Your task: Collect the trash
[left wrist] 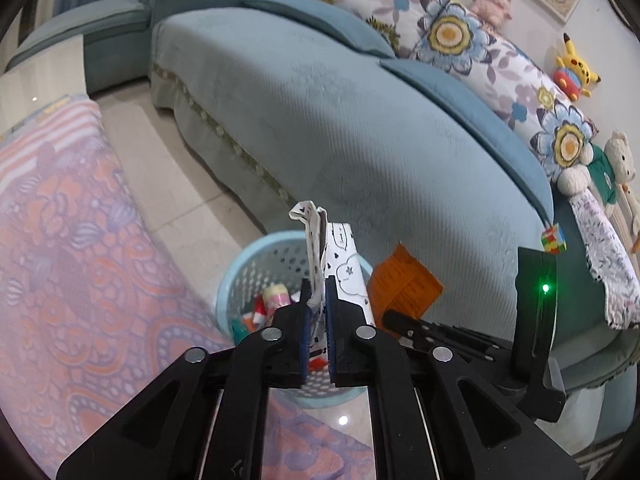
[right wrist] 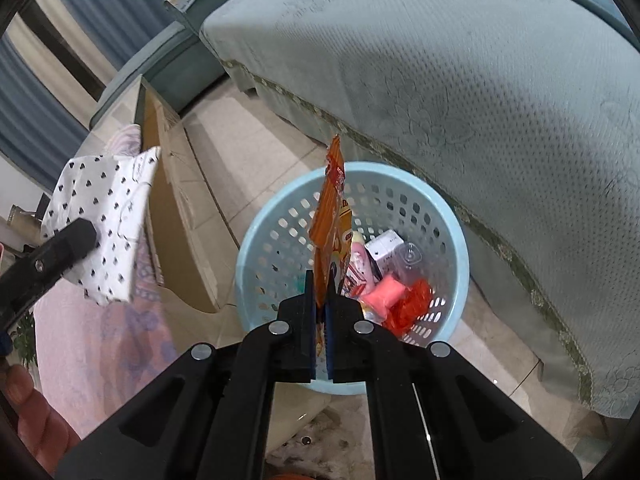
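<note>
My left gripper [left wrist: 319,286] is shut on a white paper wrapper with small black marks [left wrist: 336,256], held upright over the near rim of a light blue perforated basket [left wrist: 236,280]. My right gripper [right wrist: 320,280] is shut on an orange snack wrapper [right wrist: 334,208], which stands edge-on above the same basket [right wrist: 280,216]. Inside the basket lie several pieces of trash: a pink item [right wrist: 386,294], red crinkled plastic [right wrist: 416,304], a white box [right wrist: 384,246]. In the right wrist view the left gripper [right wrist: 86,236] and the white wrapper [right wrist: 108,208] appear at the left. The orange wrapper [left wrist: 404,280] also shows in the left wrist view.
A teal sofa [left wrist: 340,120] with floral cushions [left wrist: 460,36] and plush toys [left wrist: 576,68] rises right behind the basket. A pink patterned cloth [left wrist: 80,260] covers a low table at the left. Pale floor tiles [right wrist: 248,152] run between table and sofa. A colour cube [left wrist: 554,238] sits on the sofa.
</note>
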A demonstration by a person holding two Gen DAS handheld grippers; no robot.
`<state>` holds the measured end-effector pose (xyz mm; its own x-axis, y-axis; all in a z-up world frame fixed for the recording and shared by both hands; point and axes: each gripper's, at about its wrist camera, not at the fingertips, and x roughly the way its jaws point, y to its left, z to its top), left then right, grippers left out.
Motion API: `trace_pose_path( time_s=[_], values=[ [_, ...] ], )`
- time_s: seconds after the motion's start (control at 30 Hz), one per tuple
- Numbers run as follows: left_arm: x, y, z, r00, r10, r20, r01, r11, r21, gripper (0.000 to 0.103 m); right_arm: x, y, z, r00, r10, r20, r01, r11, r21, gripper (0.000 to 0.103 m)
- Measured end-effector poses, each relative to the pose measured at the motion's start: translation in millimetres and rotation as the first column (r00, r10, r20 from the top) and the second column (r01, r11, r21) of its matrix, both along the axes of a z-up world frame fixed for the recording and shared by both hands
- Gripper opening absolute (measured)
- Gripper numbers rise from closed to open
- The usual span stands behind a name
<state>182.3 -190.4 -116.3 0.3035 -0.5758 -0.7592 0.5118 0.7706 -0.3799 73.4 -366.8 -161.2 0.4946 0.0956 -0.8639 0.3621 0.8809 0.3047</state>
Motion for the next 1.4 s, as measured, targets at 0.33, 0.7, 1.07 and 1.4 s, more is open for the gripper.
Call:
trace_pose_path(
  time_s=[0.33, 0.7, 1.07, 1.4],
  values=[
    [-7, 11, 11, 0.999, -0.008, 0.037, 0.007, 1.000, 0.017, 0.042, -12, -6, 17, 0.998, -0.051, 0.026, 0.051, 0.999, -0.012, 0.031],
    [-85, 69, 111, 0.957, 0.117, 0.265, -0.110, 0.993, -0.043, 0.077, -69, 39, 125, 0.967, -0.025, 0.253, 0.048, 0.995, -0.088, 0.063],
    [-173, 117, 171, 0.806, 0.313, 0.502, -0.306, 0.947, -0.100, 0.087, -136, 106, 190, 0.906, -0.024, 0.422, 0.189, 0.916, -0.353, 0.079],
    [-192, 137, 149, 0.730, 0.381, 0.567, -0.385, 0.915, -0.119, 0.087, -173, 144, 189, 0.834, 0.011, 0.551, 0.280, 0.853, -0.441, 0.081]
  ],
)
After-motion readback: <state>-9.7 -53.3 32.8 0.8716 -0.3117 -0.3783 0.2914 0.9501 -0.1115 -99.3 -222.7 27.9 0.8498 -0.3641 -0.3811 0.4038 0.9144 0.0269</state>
